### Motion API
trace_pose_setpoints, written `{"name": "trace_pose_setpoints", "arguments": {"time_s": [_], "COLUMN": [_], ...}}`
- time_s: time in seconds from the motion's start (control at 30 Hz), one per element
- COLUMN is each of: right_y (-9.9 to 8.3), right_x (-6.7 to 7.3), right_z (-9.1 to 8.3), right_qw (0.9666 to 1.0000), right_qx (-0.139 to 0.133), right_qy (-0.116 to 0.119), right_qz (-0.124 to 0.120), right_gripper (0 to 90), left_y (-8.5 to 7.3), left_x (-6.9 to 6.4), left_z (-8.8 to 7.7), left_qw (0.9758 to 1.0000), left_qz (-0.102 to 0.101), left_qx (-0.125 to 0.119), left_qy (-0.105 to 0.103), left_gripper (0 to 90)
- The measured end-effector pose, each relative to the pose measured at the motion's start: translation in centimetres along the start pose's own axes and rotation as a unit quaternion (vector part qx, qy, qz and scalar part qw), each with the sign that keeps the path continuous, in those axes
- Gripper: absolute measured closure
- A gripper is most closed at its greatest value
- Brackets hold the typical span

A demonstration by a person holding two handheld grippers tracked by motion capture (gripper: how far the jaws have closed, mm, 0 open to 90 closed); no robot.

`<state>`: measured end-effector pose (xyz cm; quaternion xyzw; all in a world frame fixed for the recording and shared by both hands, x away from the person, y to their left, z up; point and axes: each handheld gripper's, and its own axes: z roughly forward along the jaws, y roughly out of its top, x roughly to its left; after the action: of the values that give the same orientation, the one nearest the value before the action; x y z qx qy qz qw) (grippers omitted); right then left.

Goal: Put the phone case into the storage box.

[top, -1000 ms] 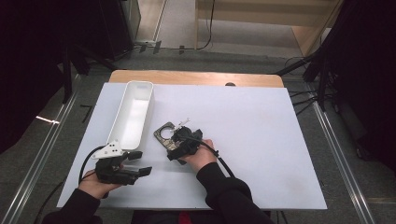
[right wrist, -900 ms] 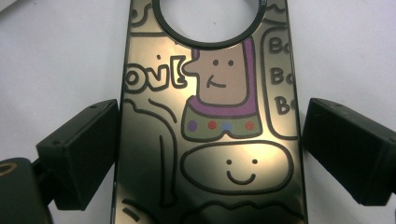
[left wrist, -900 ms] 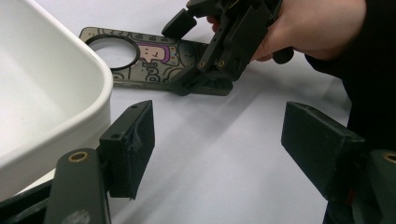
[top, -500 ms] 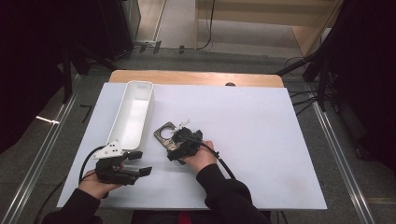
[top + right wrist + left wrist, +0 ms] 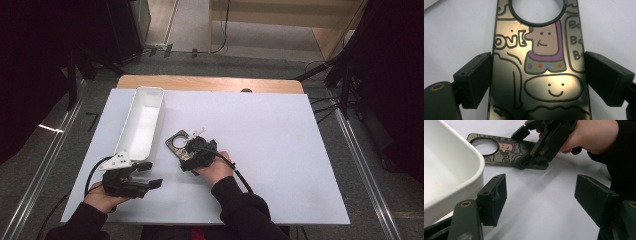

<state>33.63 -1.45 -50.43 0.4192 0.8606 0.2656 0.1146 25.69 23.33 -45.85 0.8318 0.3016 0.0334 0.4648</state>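
Note:
A flat dark plate [image 5: 181, 151] printed with cartoon figures, with a round hole at its far end, lies on the white table [image 5: 280, 150] beside the tray. My right gripper [image 5: 190, 149] straddles the plate [image 5: 544, 50]. Its jaws have just been closing, and the pads [image 5: 477, 77] stand right at the plate's two long edges without a clear squeeze. My left gripper [image 5: 150, 175] rests at the front left with its jaws wide open [image 5: 541, 192] and only bare table between them. From there I see the right gripper [image 5: 529, 147] tilted down onto the plate [image 5: 506, 147].
A long white tray [image 5: 150, 95] runs from the back left toward my left gripper; its near corner [image 5: 461, 152] is close by the left jaw. Bare white tabletop spreads to the right. Black cables trail from both grippers.
Both hands have kept their places. The right gripper's jaws have drawn slightly closer to the plate's edges.

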Motion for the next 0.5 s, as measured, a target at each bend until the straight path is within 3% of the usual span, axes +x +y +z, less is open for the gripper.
{"name": "trace_pose_setpoints", "arguments": {"time_s": [0.2,0.5], "right_y": [0.1,0.3], "right_x": [-0.2,-1.6], "right_z": [-0.1,-0.4], "right_qw": [1.0,0.9977], "right_qx": [0.003,0.002], "right_qy": [0.007,0.054], "right_qz": [0.003,0.041], "right_gripper": [10.9,11.0], "left_y": [0.0,0.0], "left_x": [0.0,0.0], "left_z": [0.0,-0.1], "left_qw": [1.0,1.0], "left_qz": [0.0,0.0], "left_qx": [0.0,-0.001], "left_qy": [-0.001,-0.002], "left_gripper": [25.4,25.4]}}
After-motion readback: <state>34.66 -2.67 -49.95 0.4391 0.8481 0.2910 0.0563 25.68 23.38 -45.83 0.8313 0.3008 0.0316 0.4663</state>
